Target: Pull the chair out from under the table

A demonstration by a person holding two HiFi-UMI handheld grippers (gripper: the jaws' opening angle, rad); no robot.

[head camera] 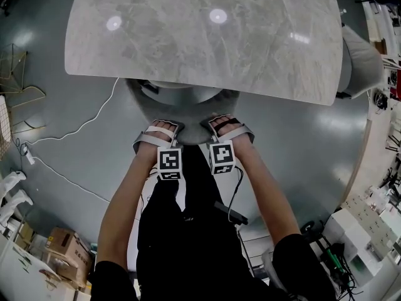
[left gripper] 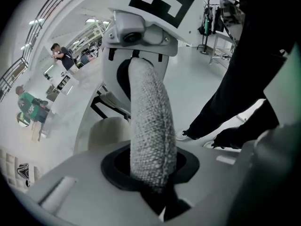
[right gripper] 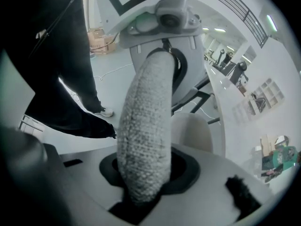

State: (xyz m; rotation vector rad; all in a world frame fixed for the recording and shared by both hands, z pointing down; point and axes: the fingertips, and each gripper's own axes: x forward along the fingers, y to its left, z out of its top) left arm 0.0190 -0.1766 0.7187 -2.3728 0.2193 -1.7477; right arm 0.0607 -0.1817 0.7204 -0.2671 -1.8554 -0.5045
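Two hand-held grippers clamp the top rim of one chair. The chair (head camera: pixel 182 100) is a grey, round-backed seat tucked under the near long edge of the marble tabletop (head camera: pixel 207 36), about midway along that edge; only its curved backrest and a strip of seat show past the stone.

Left hand-held gripper (head camera: pixel 163 126): points steeply down, its jaws drawn in narrow on the backrest rim just left of the rim's middle. In the left gripper view the nubbly woven rim (left gripper: pixel 150 126) runs straight up between the jaws, with the pads pressed against it on both sides.

Right hand-held gripper (head camera: pixel 223 121): also points steeply down, just beside the left one, its jaws likewise closed on the same rim right of its middle. In the right gripper view the rim (right gripper: pixel 143 135) fills the gap between the jaws.

Each gripper's marker cube, left (head camera: pixel 170 162) and right (head camera: pixel 222 157), faces the head camera, on the side away from the tabletop.

A second grey chair (head camera: pixel 362 61) stands at the tabletop's right end. On the grey floor, a white cable (head camera: pixel 81 127) trails off to the left of the tabletop's near edge, and cardboard boxes (head camera: pixel 66 243) sit well apart at lower left.
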